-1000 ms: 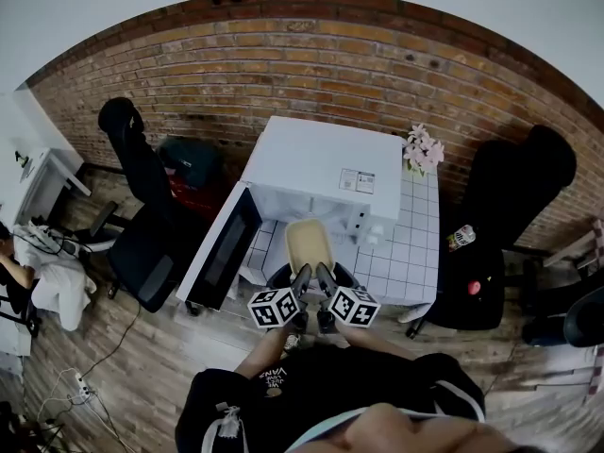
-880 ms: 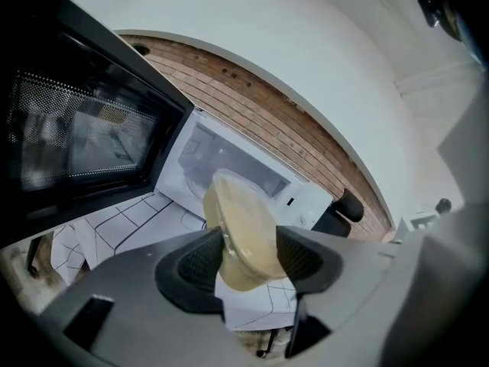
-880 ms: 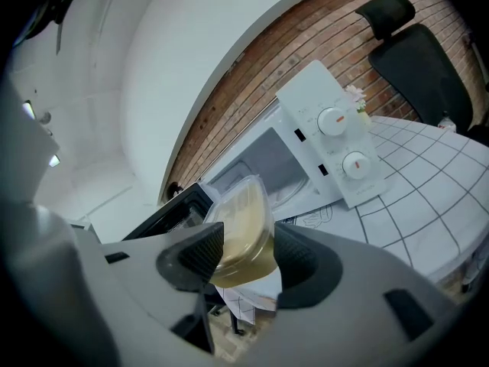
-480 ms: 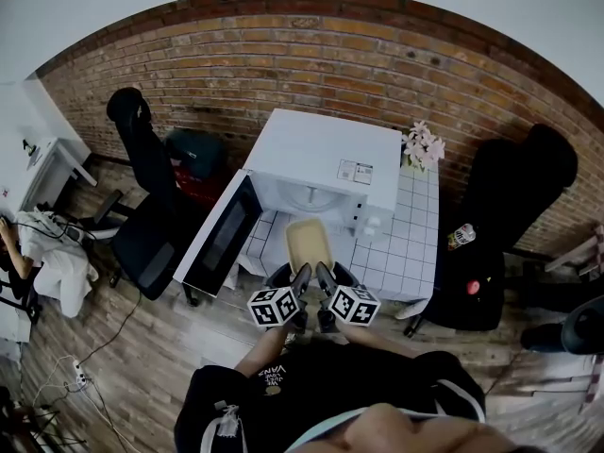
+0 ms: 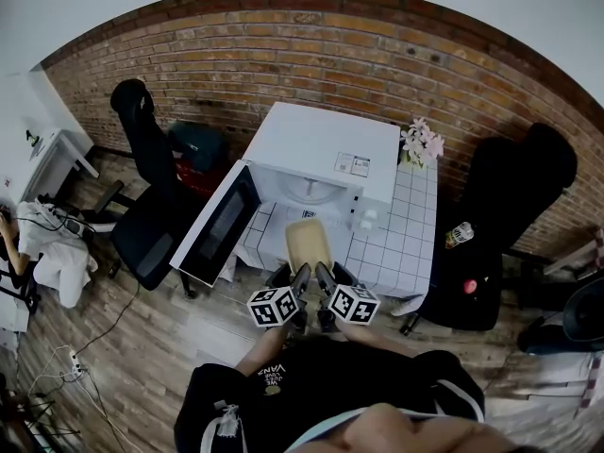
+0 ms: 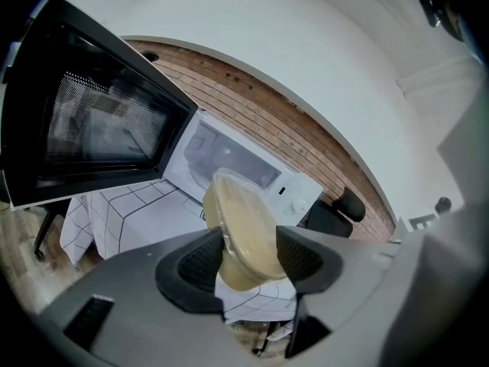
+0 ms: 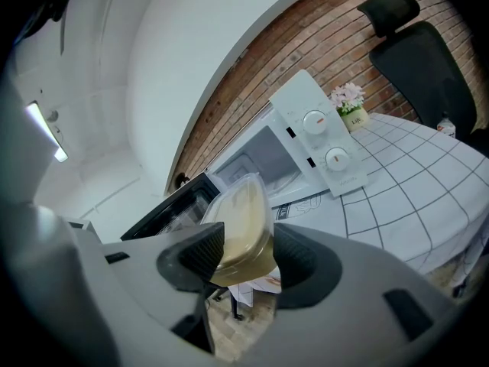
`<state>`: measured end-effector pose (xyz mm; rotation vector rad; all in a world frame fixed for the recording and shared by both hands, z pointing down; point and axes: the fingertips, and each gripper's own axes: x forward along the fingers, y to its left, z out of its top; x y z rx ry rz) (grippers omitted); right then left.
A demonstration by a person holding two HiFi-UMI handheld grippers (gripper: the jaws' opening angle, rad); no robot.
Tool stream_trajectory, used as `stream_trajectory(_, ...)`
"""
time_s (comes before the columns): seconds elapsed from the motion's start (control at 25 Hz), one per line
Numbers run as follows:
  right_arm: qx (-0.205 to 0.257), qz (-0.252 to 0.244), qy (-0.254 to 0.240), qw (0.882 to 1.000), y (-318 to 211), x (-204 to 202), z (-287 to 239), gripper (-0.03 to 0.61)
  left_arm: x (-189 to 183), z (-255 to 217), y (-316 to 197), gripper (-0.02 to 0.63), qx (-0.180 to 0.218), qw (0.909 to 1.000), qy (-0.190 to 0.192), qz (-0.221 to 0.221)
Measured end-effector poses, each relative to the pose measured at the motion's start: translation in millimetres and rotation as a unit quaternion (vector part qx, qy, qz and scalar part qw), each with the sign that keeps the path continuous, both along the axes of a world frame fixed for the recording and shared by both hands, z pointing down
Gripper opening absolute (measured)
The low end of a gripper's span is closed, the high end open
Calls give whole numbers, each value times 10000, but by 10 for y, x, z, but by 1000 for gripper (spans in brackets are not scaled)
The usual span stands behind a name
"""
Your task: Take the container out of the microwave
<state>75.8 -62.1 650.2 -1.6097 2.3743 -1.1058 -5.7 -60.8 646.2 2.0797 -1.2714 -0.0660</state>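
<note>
Your left claw [image 6: 248, 257] and right claw [image 7: 246, 257] each clamp the container [image 5: 309, 242], already outside the microwave [image 5: 326, 149]; only set-down appears left.

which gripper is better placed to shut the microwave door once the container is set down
Left, probably. The open door hangs out on the left gripper's side; the right gripper is on the far side from it. Both grip the container now.
</note>
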Motion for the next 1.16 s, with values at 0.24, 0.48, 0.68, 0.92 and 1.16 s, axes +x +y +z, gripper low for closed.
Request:
stream_trajectory(0.24,-48,-53,0,10000,61,24,27,195,20,12,65,227,-34,10000,-17,-77)
stream_trajectory(0.48,-65,-86,-22,9999,78,20,34,195,19,19,91,227,-52,9999,-35,-101)
stream_trajectory(0.68,-85,-86,-38,9999,79,38,47,193,38,34,93,227,-71,9999,-38,-112)
stream_trajectory(0.92,-90,-86,-49,9999,55,46,58,193,49,41,68,227,-70,9999,-28,-114)
stream_trajectory(1.16,-98,-76,-43,9999,30,45,67,193,45,43,40,227,-73,9999,-16,-99)
